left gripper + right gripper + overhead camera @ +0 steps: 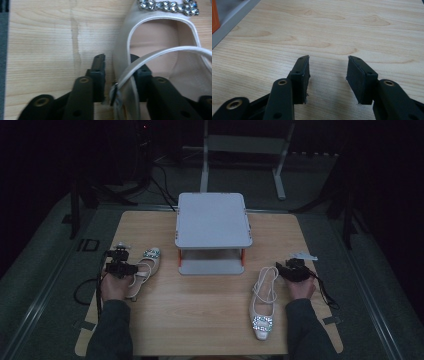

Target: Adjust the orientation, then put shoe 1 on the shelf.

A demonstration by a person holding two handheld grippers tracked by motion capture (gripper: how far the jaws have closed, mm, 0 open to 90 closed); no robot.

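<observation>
Two cream slingback shoes with rhinestone buckles lie on the wooden table (200, 315). The left shoe (145, 269) lies toe away from the person. My left gripper (127, 268) is at its near side. In the left gripper view the left gripper (117, 60) is open and straddles the side wall of the left shoe (160, 42), one jaw outside and one inside under the strap (162, 52). The right shoe (263, 302) lies toe toward the person. My right gripper (286, 268) sits just right of its heel strap. In the right gripper view the right gripper (328, 62) is open over bare wood.
A grey two-level stand (212, 220) with orange legs (180, 258) sits at the middle back of the table, and its edge (227, 23) shows in the right gripper view. Cables trail from both grippers. Dark floor and metal frames surround the table.
</observation>
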